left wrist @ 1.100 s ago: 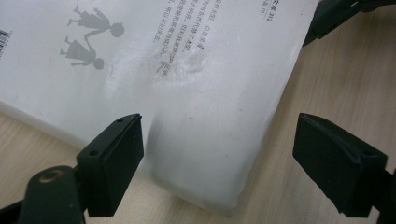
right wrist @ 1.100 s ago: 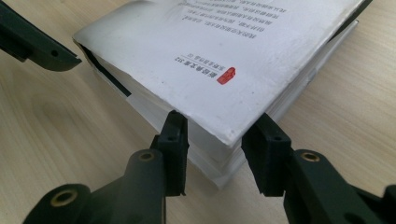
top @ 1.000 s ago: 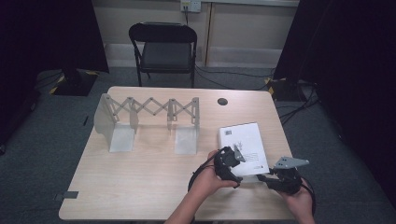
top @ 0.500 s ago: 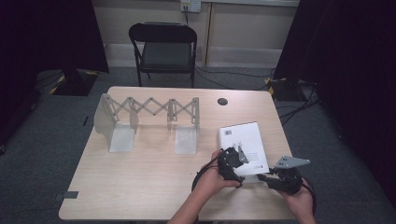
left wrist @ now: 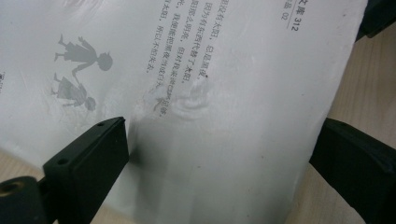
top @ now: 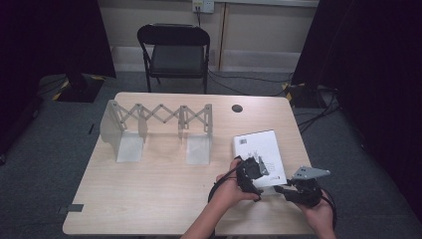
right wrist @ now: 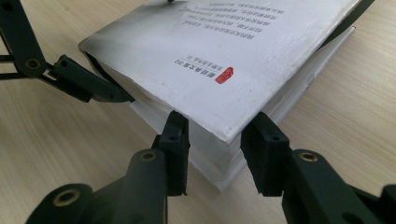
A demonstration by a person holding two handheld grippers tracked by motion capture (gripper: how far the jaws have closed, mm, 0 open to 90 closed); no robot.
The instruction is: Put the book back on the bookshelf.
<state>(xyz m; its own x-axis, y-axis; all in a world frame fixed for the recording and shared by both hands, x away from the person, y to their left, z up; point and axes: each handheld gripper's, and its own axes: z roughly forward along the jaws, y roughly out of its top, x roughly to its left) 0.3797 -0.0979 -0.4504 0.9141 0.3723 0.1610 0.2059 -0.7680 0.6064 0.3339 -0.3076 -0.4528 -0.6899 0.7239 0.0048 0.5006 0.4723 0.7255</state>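
A white paperback book (top: pixel 256 147) lies flat near the right end of the wooden table (top: pixel 149 199). My left gripper (top: pixel 253 170) is at the book's near-left edge. In the left gripper view the left gripper (left wrist: pixel 219 158) is open wide over the printed cover (left wrist: pixel 210 70), with one jaw on the cover and the other past the book's edge. My right gripper (top: pixel 281 189) points at the book's near corner. In the right gripper view the right gripper (right wrist: pixel 219 154) is open, and that corner of the book (right wrist: pixel 224 42) sits between its jaws.
A grey accordion-style rack (top: pixel 159 117) with upright plates stands across the left and middle of the table. A small black round cap (top: pixel 237 108) sits near the far edge. A black folding chair (top: pixel 176 50) stands beyond the table. Cables trail over the floor at the right.
The left gripper has edged slightly forward and right onto the book's near edge. The right gripper and the book have barely moved.
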